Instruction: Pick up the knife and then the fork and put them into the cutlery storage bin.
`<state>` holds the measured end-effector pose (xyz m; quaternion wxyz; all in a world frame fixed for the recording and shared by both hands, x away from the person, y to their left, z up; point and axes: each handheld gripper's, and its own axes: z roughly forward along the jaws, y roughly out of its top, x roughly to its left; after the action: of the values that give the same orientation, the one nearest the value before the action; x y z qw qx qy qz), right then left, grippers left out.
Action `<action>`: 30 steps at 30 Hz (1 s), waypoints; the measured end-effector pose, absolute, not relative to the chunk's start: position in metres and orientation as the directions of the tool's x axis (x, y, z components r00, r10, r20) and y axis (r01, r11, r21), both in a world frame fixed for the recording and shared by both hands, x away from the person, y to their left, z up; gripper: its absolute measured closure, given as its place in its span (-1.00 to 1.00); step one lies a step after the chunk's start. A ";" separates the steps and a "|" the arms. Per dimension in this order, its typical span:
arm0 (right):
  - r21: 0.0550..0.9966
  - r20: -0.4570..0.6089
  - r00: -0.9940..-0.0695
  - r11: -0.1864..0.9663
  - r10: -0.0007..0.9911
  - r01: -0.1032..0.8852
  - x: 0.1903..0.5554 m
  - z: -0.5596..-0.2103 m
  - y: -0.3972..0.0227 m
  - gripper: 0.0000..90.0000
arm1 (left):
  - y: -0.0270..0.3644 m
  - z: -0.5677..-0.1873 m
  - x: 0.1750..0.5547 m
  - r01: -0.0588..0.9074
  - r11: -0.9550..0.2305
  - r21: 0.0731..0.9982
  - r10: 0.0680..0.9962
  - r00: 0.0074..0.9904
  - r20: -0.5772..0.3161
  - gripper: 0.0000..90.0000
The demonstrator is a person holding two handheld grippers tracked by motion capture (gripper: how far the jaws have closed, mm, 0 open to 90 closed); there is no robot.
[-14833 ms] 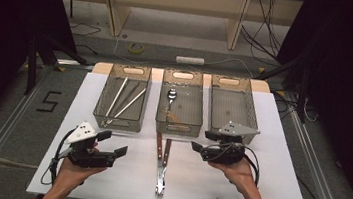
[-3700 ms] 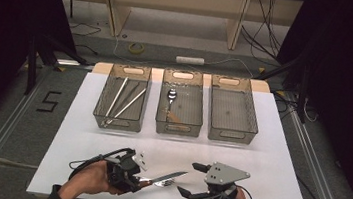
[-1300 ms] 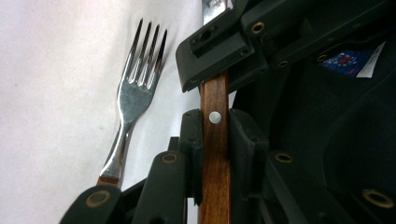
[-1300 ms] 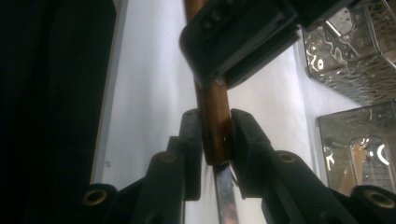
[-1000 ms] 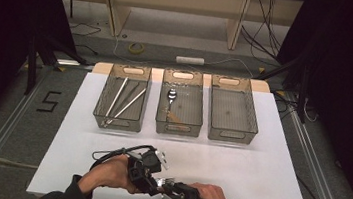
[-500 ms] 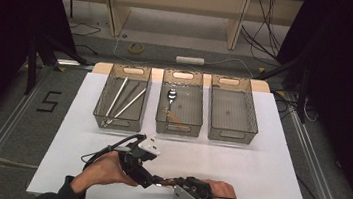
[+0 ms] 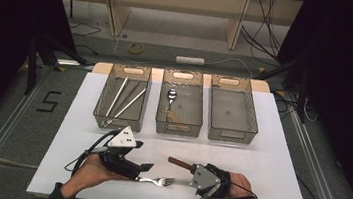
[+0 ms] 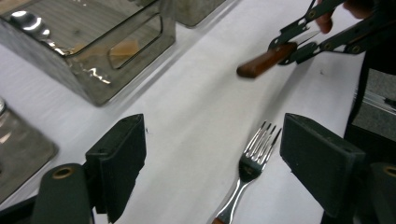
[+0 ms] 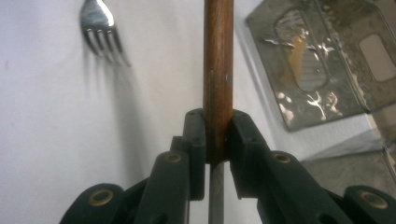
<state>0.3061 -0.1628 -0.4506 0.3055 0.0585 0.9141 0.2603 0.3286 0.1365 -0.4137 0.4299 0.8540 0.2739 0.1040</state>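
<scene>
Since a second ago both hands parted: left gripper (image 7: 146, 167) fingers have just been opening, fork (image 7: 157, 181) left on tabletop (image 7: 278, 161) at its 3 o'clock; right gripper (image 7: 191, 170) pinches the knife (image 7: 177, 162), ready for sorting.

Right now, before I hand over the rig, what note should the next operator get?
Left tongs: open, jaws just been opening; the fork lies on the table between them, not gripped.
Right tongs: shut on a wood-handled utensil.
Bins: rods in the left bin, a spoon in the middle bin, the right bin looks empty.
Done: utensil picked up.
Left: probably bin the utensil, then the fork.
</scene>
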 end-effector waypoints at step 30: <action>0.781 -0.159 -0.734 0.538 0.661 0.315 0.384 -0.391 -0.207 0.74 | 0.176 -0.433 0.315 0.404 -0.328 0.854 0.667 0.739 -0.093 -0.62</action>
<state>0.3841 -0.2070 -0.3914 0.2245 0.2878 0.8479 0.3846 0.3155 0.1757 -0.4325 0.4740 0.8030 0.3334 0.1390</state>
